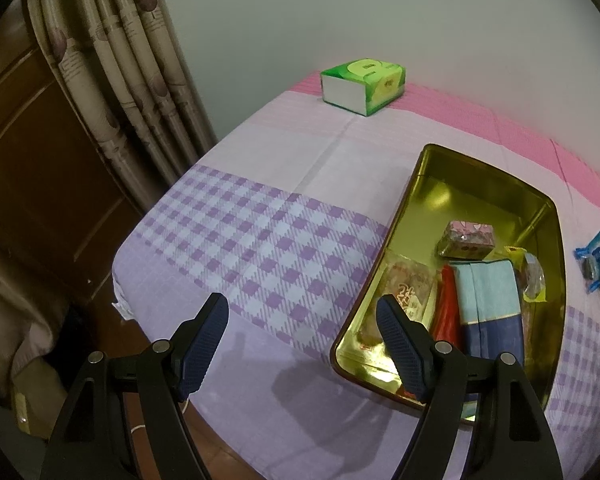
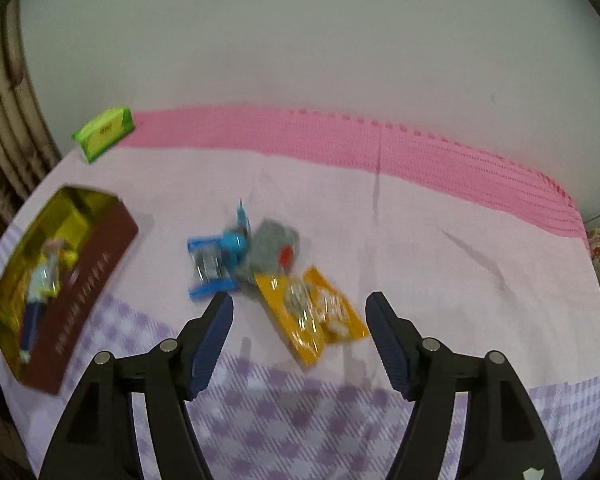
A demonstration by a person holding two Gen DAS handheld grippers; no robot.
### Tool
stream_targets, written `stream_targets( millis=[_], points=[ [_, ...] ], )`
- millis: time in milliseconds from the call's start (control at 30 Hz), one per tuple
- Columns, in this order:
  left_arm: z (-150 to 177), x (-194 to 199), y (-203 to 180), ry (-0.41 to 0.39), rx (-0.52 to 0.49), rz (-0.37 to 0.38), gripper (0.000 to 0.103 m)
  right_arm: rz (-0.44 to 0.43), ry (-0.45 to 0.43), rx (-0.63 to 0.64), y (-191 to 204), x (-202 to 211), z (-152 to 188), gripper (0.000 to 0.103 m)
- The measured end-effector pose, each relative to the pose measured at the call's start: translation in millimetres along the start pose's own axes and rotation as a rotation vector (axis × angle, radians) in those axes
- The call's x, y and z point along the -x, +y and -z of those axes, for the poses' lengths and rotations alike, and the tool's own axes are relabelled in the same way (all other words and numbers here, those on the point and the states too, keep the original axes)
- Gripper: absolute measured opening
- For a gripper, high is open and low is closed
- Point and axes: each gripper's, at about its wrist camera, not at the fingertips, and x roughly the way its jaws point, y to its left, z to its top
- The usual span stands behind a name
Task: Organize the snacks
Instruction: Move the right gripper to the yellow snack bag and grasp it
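Left gripper (image 1: 302,316) spread wide, empty, beside gold tin (image 1: 420,168) holding several snack packets. Right gripper (image 2: 300,320) spread wide, empty, above yellow snack packet (image 2: 312,316); blue wrapper (image 2: 214,258), perhaps candy, blurred, just beyond.

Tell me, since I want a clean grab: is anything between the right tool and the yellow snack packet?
Nothing visible. The right tool hangs open over the cloth with the yellow snack packet just ahead between its fingers. A blue packet and a grey packet lie beyond it, at its far corner, not in the path.
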Motion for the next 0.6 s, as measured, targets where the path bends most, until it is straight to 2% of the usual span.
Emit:
stream_targets(
  millis=[133, 300, 600],
  points=[
    [0, -2, -3, 0.003, -0.015, -0.006, 0.077, 0.007, 0.006, 0.032, 2, -8, 12, 0.067],
    [0, -6, -1, 0.037, 0.012, 0.063, 0.077, 0.022, -0.008, 0.063, -4, -16, 20, 0.068],
    [-5, -3, -13, 0.055, 0.002, 0.059, 0.077, 0.036, -0.021, 0.086, -13, -49, 16, 0.068]
  ],
)
